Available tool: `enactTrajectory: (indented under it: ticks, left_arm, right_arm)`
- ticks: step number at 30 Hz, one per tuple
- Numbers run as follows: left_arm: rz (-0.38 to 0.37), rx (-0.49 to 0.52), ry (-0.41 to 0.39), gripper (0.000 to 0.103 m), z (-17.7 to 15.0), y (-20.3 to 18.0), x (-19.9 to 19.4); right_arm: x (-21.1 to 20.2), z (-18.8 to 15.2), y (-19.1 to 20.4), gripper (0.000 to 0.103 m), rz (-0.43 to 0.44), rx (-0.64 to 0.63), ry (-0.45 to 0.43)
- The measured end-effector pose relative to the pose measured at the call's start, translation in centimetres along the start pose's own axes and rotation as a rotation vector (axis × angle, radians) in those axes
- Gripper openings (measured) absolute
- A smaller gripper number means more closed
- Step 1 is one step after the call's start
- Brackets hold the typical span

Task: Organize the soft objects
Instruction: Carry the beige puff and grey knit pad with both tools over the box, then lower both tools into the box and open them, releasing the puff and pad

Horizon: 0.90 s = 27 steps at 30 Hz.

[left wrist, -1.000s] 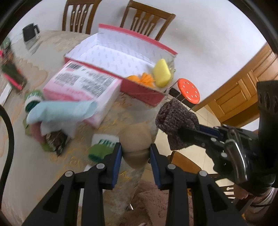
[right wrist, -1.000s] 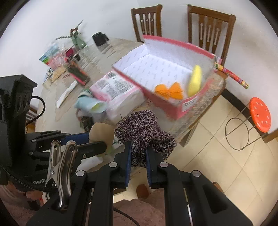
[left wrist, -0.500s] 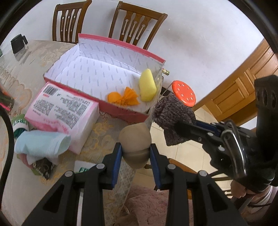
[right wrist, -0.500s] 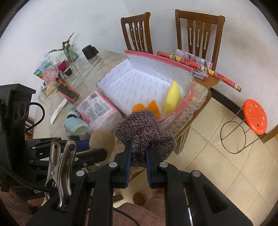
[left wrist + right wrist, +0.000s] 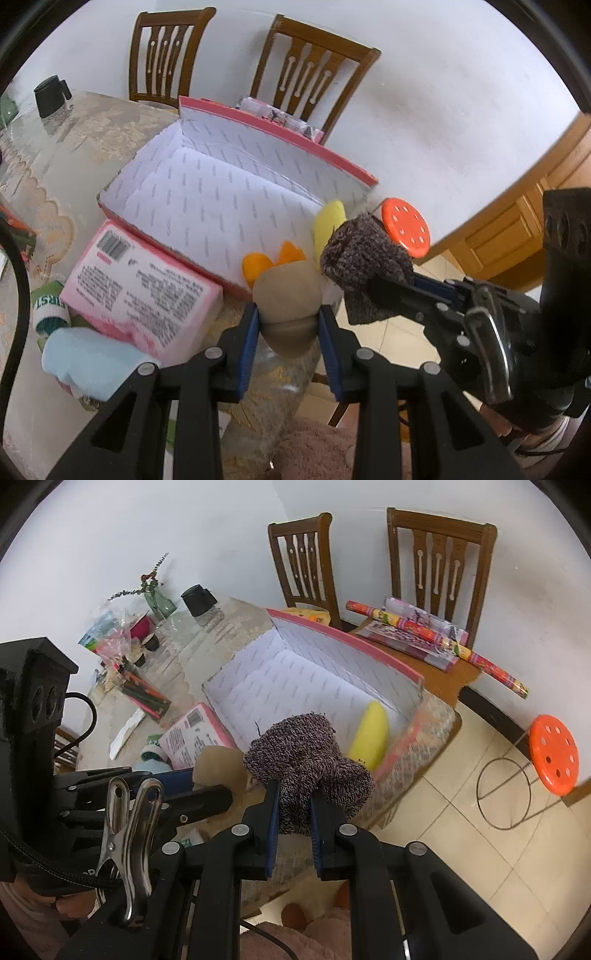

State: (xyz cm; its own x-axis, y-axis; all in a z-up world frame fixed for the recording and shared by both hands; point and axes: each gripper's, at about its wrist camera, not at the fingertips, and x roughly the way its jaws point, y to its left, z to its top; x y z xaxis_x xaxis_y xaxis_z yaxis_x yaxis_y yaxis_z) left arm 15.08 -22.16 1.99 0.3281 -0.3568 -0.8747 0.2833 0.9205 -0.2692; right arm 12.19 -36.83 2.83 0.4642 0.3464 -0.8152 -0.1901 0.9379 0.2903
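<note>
The pink box (image 5: 236, 184), rigid card with a printed white lining, lies open on the table (image 5: 74, 140). Your right gripper (image 5: 293, 812) pinches a knitted sock (image 5: 310, 753), light and limp, near its middle. Your left gripper (image 5: 288, 325) squeezes a tan pad (image 5: 286, 295), smooth, rounded, compressible. Both hang before the box's near corner. Grip centrally; both items deform rather than slip
</note>
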Motion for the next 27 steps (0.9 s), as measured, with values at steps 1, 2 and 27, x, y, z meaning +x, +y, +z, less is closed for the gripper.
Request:
enactTrajectory:
  ticks: [1,2,27]
  left_arm:
    - [0.004,-0.008,-0.001,0.033,0.4,0.2,0.2]
    - [0.008,-0.018,-0.001,0.033,0.7,0.4,0.5]
    - [0.188,-0.121,0.003,0.034,6.5,3.3,6.7]
  right_arm:
    - [0.3,0.4,-0.1,0.016,0.004,-0.005,0.001]
    - [0.5,0.8,-0.1,0.016,0.007,-0.01,0.002]
    - [8.3,7.6,-2.9,0.016,0.028,-0.055,0.06]
